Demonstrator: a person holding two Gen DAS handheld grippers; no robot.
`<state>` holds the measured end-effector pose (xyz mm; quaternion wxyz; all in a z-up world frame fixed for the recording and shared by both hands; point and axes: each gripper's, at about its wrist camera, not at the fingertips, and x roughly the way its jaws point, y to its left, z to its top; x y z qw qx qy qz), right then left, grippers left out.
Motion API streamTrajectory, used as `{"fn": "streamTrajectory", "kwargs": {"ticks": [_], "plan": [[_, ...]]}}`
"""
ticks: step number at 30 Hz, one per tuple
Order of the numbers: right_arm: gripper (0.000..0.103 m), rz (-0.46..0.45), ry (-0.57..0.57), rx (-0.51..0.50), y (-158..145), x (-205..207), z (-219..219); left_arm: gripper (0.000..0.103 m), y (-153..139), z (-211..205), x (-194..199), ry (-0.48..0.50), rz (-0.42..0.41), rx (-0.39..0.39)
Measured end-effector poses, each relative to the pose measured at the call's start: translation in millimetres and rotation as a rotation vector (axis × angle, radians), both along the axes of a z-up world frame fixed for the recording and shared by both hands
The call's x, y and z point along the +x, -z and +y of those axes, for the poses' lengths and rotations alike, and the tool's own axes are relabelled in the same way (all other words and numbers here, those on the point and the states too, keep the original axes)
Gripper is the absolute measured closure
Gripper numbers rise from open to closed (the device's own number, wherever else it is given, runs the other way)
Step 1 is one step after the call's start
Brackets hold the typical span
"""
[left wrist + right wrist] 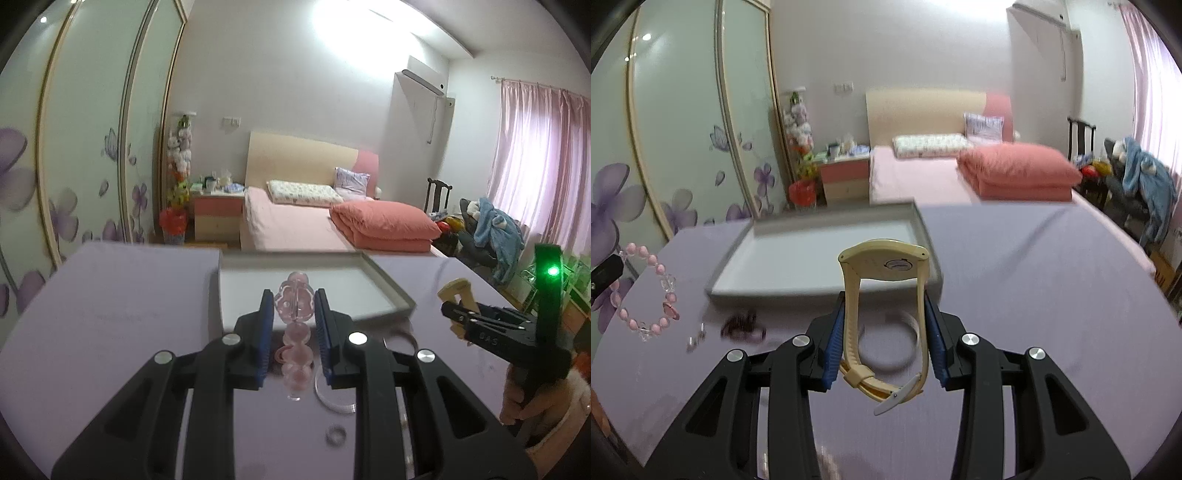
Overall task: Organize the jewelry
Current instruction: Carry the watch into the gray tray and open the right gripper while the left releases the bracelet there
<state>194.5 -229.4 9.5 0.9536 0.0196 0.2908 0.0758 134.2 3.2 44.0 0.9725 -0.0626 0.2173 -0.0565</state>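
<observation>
left wrist view looks over a lavender table (110, 302), and beyond the fingertips lies a shallow white tray (388, 284), nothing resting in it. past the table stands a bed (288, 225) with a folded salmon quilt (384, 225).

between the blue pads of the left gripper (293, 306) hangs a pink bead bracelet (295, 332), seen edge-on, its clear flower-shaped beads uppermost; the fingers are clamped on it from both sides and it hangs clear of the table. right wrist view catches the same bracelet off to the left of its own fingers, dangling as a full loop.

right gripper (884, 310) has its pads pressed against the two strap sides of a cream wristwatch (884, 269), the case standing above the fingertips with its back showing, the buckle end trailing below them.

on the table under the right fingers lies a clear bangle (912, 332). left of them sits a dark blurred bracelet (742, 326).

below the left fingers rest a clear disc (334, 398) and, nearer the camera, a small ring (334, 435).
</observation>
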Motion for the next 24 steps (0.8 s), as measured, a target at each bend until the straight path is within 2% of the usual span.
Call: {"fn": "streamTrajectory", "kwargs": {"ticks": [5,10,14,18,20,24], "plan": [[0.063,-0.044,-0.016,0.012,-17.9,46.3,8.1,0.081,-11.8,6.3,55.0,-0.017,0.023,-0.042],[0.063,0.000,-0.044,0.012,-14.2,100.9,21.6,0.081,-8.1,4.9,111.4,-0.024,0.065,-0.033],[0.063,0.082,-0.061,0.012,4.9,145.2,31.7,0.081,6.3,-1.1,154.6,-0.011,0.106,-0.013],[0.063,0.211,-0.059,0.022,34.8,187.0,36.5,0.081,29.1,-3.7,187.5,-0.008,0.157,-0.013],[0.063,0.269,-0.048,0.021,49.6,200.9,38.3,0.080,39.8,-2.0,206.0,-0.007,0.191,-0.026],[0.062,0.331,-0.025,0.007,63.7,217.3,44.5,0.080,53.1,-2.0,229.8,-0.006,0.220,-0.023]]}}
